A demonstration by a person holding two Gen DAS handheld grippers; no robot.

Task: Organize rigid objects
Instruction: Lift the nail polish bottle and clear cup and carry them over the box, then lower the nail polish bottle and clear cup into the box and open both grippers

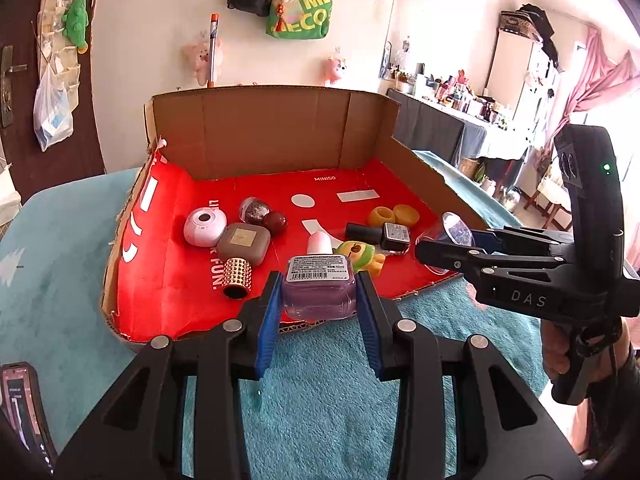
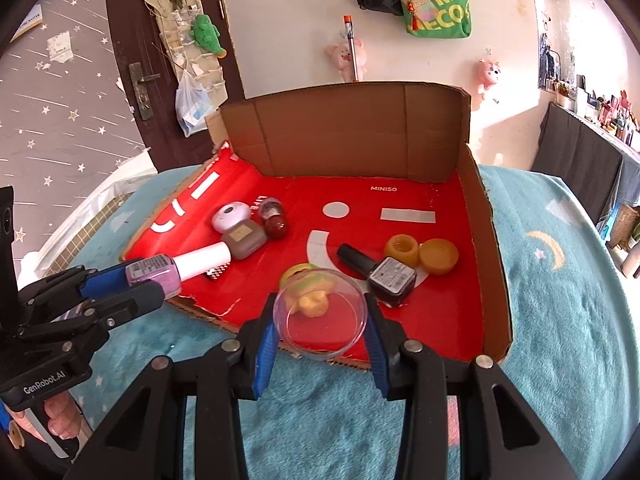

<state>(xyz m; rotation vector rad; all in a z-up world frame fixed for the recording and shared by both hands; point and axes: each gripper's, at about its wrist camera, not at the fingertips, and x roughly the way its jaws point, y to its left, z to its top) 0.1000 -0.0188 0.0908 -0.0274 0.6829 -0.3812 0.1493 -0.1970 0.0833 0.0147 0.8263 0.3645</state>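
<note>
- Our left gripper (image 1: 319, 294) is closed on a purple nail polish bottle (image 1: 319, 288), with the blue pads (image 1: 267, 316) pressed against both sides of its glass body. The white cap points away from us, toward the tray.
- From the right wrist view, that same bottle (image 2: 154, 274) hangs at the near left edge of the red cardboard tray (image 2: 440, 312), its white cap reaching in over the red floor.
- Our right gripper (image 2: 320, 316) pinches a clear plastic dome (image 2: 320, 320) between its fingers, held above the tray's front edge; we see the toy behind it through the plastic.
- The tray lies on a teal fleece blanket (image 2: 560, 300), with brown cardboard walls standing at the back and along the right side.
- Inside the tray, toward the left, we see a white round case (image 1: 204, 226), a taupe square compact (image 1: 242, 242), a glittery capsule (image 1: 254, 210) and a dark red ball (image 1: 275, 222) clustered together, some of them touching.
- A studded gold cylinder (image 1: 237, 278) lies just in front of the compact.
- Toward the right, a dark nail polish bottle (image 2: 380, 274) lies on its side, near two yellow caps (image 2: 420, 254).
- A yellow-green toy figure (image 1: 358, 256) sits near the tray's front middle.
</note>
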